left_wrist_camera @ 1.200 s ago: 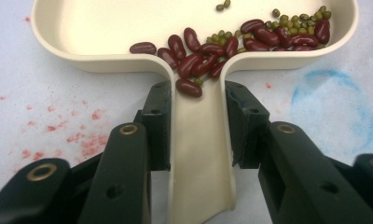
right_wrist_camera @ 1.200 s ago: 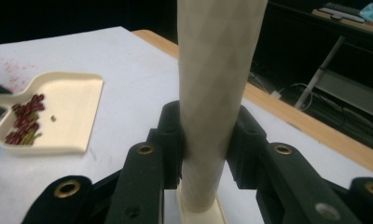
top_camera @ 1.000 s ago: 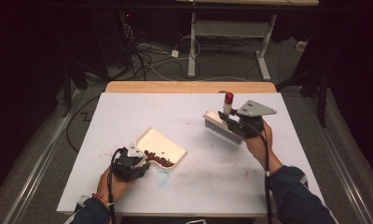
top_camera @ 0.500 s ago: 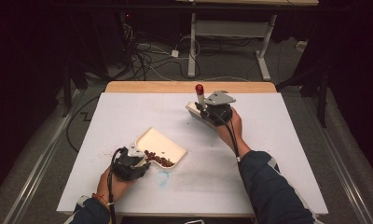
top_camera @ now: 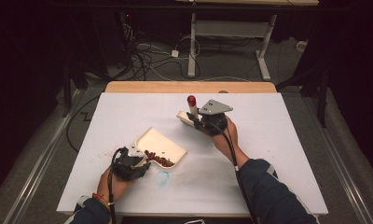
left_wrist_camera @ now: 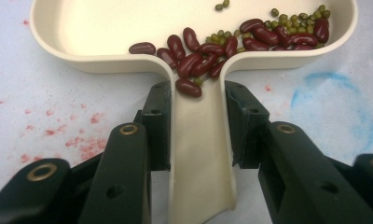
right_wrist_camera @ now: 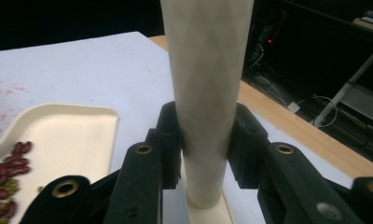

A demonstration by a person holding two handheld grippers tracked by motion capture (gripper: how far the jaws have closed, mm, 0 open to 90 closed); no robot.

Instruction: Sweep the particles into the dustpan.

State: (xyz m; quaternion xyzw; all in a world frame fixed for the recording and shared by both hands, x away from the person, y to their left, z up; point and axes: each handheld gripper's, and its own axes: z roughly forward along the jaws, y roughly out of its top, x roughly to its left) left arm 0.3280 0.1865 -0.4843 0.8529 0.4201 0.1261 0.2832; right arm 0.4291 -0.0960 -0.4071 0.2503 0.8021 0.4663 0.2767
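Left gripper [top_camera: 145,157], lower left of the high view: we see it clamped on the cream dustpan's [top_camera: 162,143] handle; kidney beans [left_wrist_camera: 201,53] and mung beans [left_wrist_camera: 294,19] pooled inside. Farther up, centre frame, right gripper [top_camera: 192,120] is closed on the brush [right_wrist_camera: 206,88] handle.

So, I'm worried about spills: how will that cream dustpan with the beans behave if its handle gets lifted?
The cream plastic dustpan looks rigid, so it probably won't flex. The red kidney beans and small green mung beans lie loose by the handle mouth, so they would likely slide with any tilt. The left gripper is shut on the smooth handle, which could twist.
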